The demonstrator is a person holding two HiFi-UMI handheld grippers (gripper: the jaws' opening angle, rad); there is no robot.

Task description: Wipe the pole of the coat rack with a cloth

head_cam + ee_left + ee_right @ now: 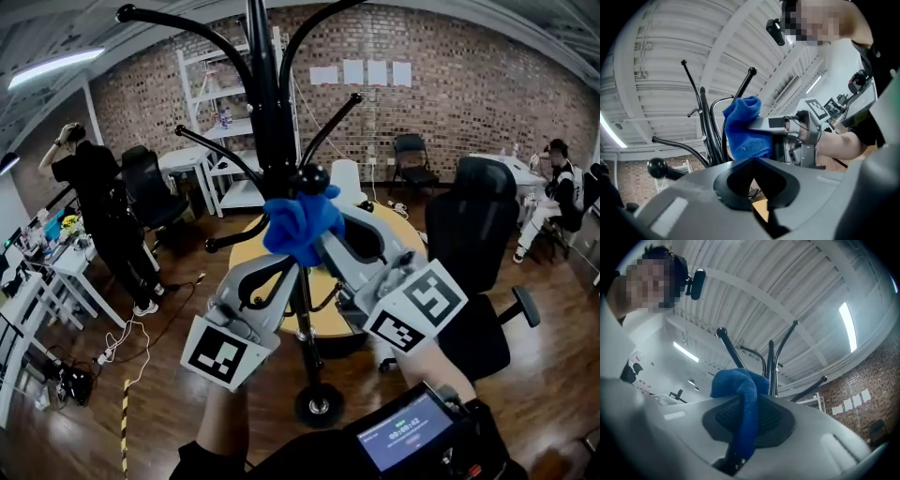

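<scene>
Head view has the wooden floor [178, 375] as the widest free ground, bare from 6 to 8 o'clock of the coat rack's foot apart from a loose cable. A brick wall [450, 103] closes the far side from 10 to 2 o'clock. A black office chair [473, 234] stands near the rack at 3 o'clock, and a round yellow table [323, 300] sits just behind the lower shaft. One person [98, 216] stands well apart at 9 o'clock beside the desks.

The coat rack [305, 323] rises through the middle of the frame. Its pole [265, 103] runs to 12 o'clock, with hook arms fanning out at 10, 11, 1 and 2 o'clock, so the space above both tools is crowded.

The right gripper [323, 234] comes in from 4 o'clock. In the right gripper view its jaws pinch the blue cloth [740, 385], a fold running down between them and a bunch standing above the tips, just beside the pole [771, 366]. In the head view the cloth [300, 225] is against the pole, right under the hub of the lower hooks.

The left gripper [277, 258] comes in from 7 o'clock, just beside the cloth. In its own view the jaws are drawn together to a thin slit with nothing between them.
</scene>
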